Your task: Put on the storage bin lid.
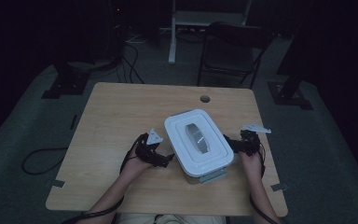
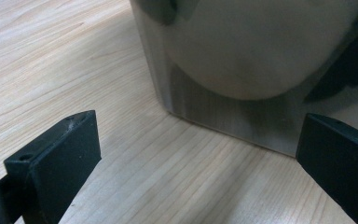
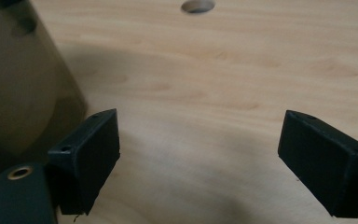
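A white lidded container [image 1: 198, 142] with a grey handle on its lid sits in the middle of the wooden table [image 1: 121, 112]. My left gripper [image 1: 167, 159] rests at its left side, open, with the container's clear wall [image 2: 242, 93] close ahead of its jaws. My right gripper [image 1: 229, 143] lies at the container's right side, open, nothing between its jaws; the container's wall [image 3: 23, 88] stands at the left of the right gripper view. Both grippers are held by a person's hands.
A round cable hole [image 1: 205, 99] is in the table's far side, also seen as a hole [image 3: 198, 5] ahead of the right gripper. A dark chair [image 1: 233, 51] stands beyond the table. Cables [image 1: 42, 158] lie on the floor at left.
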Demonstrator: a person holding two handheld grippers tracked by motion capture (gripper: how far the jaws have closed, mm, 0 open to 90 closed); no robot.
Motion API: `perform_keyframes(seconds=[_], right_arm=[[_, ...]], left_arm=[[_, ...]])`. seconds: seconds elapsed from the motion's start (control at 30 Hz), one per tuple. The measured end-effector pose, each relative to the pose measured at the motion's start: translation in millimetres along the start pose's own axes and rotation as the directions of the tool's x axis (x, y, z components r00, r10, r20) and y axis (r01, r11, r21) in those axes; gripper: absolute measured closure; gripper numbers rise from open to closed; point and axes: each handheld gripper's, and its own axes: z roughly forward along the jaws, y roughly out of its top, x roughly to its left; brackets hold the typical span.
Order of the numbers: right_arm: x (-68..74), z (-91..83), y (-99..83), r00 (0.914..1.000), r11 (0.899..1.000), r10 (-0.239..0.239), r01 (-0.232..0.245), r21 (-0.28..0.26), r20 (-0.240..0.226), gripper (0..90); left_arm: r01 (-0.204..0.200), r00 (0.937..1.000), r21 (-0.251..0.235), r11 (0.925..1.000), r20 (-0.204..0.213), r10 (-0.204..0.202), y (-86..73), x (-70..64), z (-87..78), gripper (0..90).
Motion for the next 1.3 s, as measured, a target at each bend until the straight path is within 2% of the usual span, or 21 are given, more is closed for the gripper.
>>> perform_keyframes(seconds=[0.27,0.4,0.53,0.67,0.77,0.87,1.0,1.17,1.3], right_arm=[[13.8,8.5,-11.9,0.9989,0.999,-0.012,0.014,0.029,-0.046,12.4],[20.5,10.9,-13.4,0.9976,0.998,-0.036,0.038,0.043,-0.059,14.5],[20.1,9.2,-15.6,0.997,0.999,-0.022,0.025,0.038,-0.074,15.5],[22.3,6.9,-16.8,0.9954,0.998,-0.028,0.032,0.045,-0.091,16.5],[23.9,6.8,-20.0,0.9916,0.998,-0.005,0.013,0.06,-0.129,16.6],[26.0,6.5,-22.8,0.9893,0.998,0.012,-0.003,0.061,-0.146,16.6],[34.1,2.5,-25.7,0.9905,0.998,0.012,-0.004,0.063,-0.137,17.9],[43.7,-2.3,-27.2,0.9936,0.998,-0.021,0.028,0.06,-0.111,18.8],[50.1,-4.4,-29.8,0.9919,0.998,-0.028,0.035,0.058,-0.124,19.1]], left_arm=[[-0.006,1.0,0.009,0.9999,0.0,0.006,3.2,-0.1,1.4,0.5],[-0.012,0.9999,0.018,0.9998,-0.001,0.012,4.7,0.8,1.8,0.5],[-0.009,0.9999,0.029,0.9995,-0.009,0.009,6.7,4.4,4.0,0.5],[-0.015,0.9996,0.036,0.9992,-0.024,0.016,9.6,6.0,5.7,0.5],[-0.019,0.9992,0.037,0.9991,-0.034,0.02,10.5,7.5,6.1,0.5],[-0.02,0.9989,0.046,0.9988,-0.041,0.022,11.5,11.5,6.0,0.5],[-0.024,0.9985,0.051,0.9984,-0.048,0.027,11.7,15.3,5.2,0.5],[-0.028,0.9977,0.057,0.998,-0.06,0.032,11.6,18.9,3.5,0.5],[-0.027,0.9964,0.059,0.9979,-0.078,0.032,10.8,23.1,1.7,0.5]])
